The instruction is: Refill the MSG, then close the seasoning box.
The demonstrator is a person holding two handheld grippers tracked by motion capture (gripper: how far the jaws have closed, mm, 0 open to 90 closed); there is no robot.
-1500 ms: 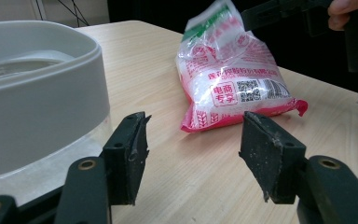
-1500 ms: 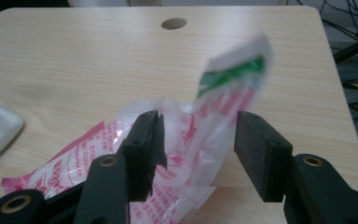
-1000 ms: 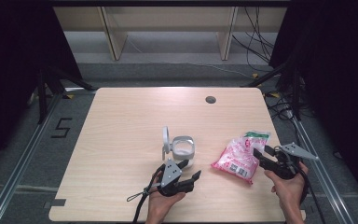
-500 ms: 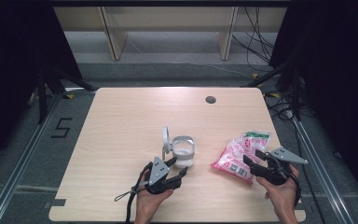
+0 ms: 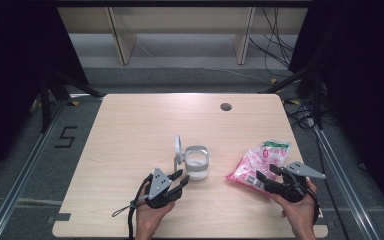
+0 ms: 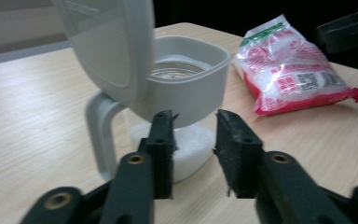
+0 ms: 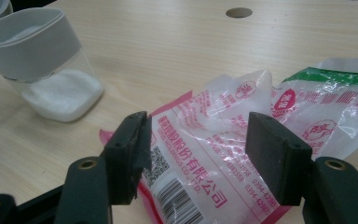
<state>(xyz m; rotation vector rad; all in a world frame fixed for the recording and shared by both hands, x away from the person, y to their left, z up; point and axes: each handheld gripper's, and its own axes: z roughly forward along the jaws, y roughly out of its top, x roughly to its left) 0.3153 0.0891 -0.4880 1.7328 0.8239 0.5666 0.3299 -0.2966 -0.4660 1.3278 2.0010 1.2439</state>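
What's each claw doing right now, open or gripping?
Left claw: open, jaws just been closing, aimed at the jar, not touching it.
Right claw: open, jaws opening astride the pink bag, not pressing it.

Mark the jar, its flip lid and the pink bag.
jar [image 5: 197,164], high view, on its grey collar.
flip lid [image 6: 107,46], left gripper view, on the lid's inner face.
pink bag [image 7: 205,140], right gripper view, on the printed front.

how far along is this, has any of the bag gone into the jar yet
Done: the jar stands with its lid flipped up and white grains in the bottom. In hand: right tongs open around the pink bag; left tongs, just closing, near the jar. Left: lifting and pouring.
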